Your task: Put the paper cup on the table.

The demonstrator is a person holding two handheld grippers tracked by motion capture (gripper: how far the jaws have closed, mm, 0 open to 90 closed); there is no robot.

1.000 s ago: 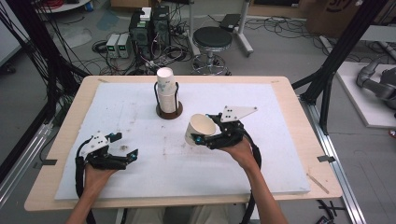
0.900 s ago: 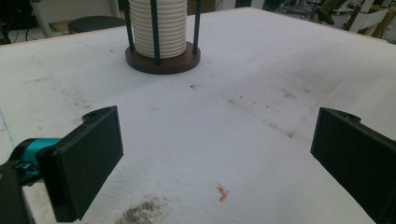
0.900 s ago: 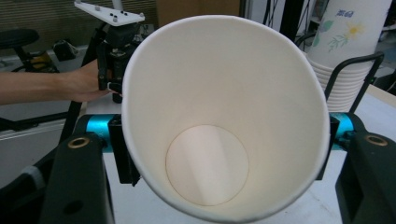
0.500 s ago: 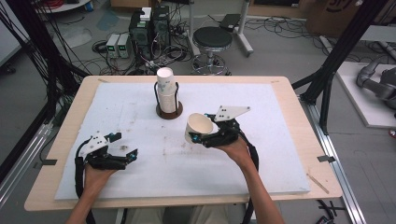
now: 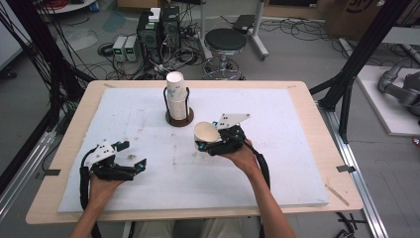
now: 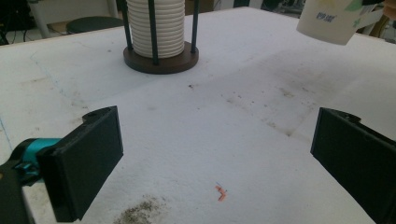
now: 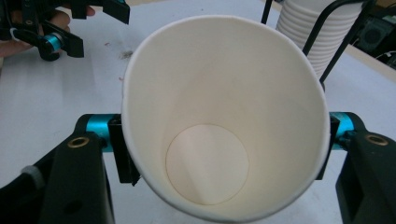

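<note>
My right jaws pinch a white paper cup [image 7: 224, 126] from both sides, the pads pressed against its wall, and I look straight down into its empty inside. The right gripper [image 5: 212, 144] holds the cup off the white foam mat [image 5: 297, 148], tilted with its mouth turned up and towards the left of the table in the high view. It sits just in front of and to the right of the cup stack [image 5: 176, 94], near it but not touching.

The stack stands upright inside a black wire holder on a round dark wooden base [image 6: 161, 60] towards the far middle of the mat.

My left jaws are spread wide with nothing between them; I see bare, smudged mat through the gap and a small orange scrap [image 6: 221, 192] lying on it. The left gripper [image 5: 131, 158] rests low at the near left of the mat, well apart from the cup, which shows at the upper right of the left gripper view.
</note>
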